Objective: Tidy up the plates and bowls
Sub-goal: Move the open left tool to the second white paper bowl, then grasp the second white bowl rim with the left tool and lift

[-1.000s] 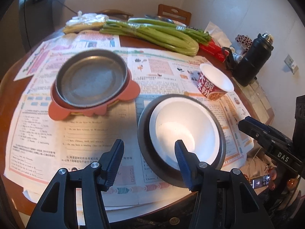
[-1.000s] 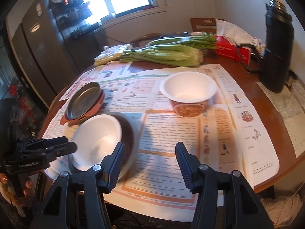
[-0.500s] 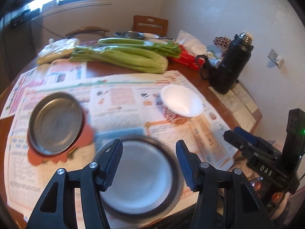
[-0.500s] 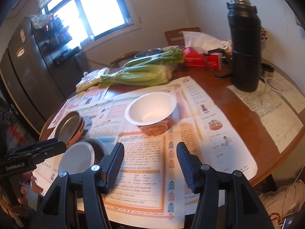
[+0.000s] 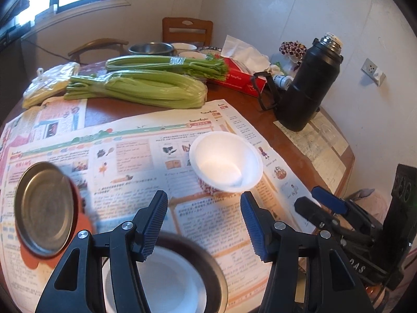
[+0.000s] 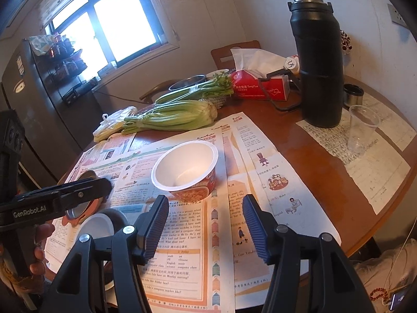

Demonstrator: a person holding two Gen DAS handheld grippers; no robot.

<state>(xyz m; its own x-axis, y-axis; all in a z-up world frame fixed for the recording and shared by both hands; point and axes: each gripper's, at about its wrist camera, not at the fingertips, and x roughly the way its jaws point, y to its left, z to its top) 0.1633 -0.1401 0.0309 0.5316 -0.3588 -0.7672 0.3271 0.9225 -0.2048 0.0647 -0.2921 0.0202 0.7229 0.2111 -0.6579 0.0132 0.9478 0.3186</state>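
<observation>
A white-lined noodle-cup bowl [image 5: 225, 165] with a red patterned outside stands on the newspaper just beyond my left gripper [image 5: 204, 221], which is open and empty. Below its fingers a white bowl [image 5: 169, 281] sits inside a dark plate [image 5: 206, 258]. At the left a metal plate [image 5: 44, 208] rests on an orange plate [image 5: 31, 260]. In the right wrist view the noodle-cup bowl [image 6: 186, 172] is just ahead of my right gripper [image 6: 206, 224]; its jaws are opening with nothing between them. The left gripper [image 6: 103, 186] hangs at the left over the white bowl [image 6: 96, 224].
Celery bunches [image 5: 135, 88], a red tissue box [image 5: 234, 78], a steel bowl [image 5: 151, 48] and a black thermos [image 5: 310, 83] crowd the far side of the round table. A clear plastic cup [image 6: 362, 130] stands right of the thermos. A fridge [image 6: 34, 99] is at the left.
The left gripper has swung right and lifted; the white bowl in the dark plate has slid from between its fingers to the bottom edge. The right gripper's jaws have widened slightly and moved nearer the noodle-cup bowl.
</observation>
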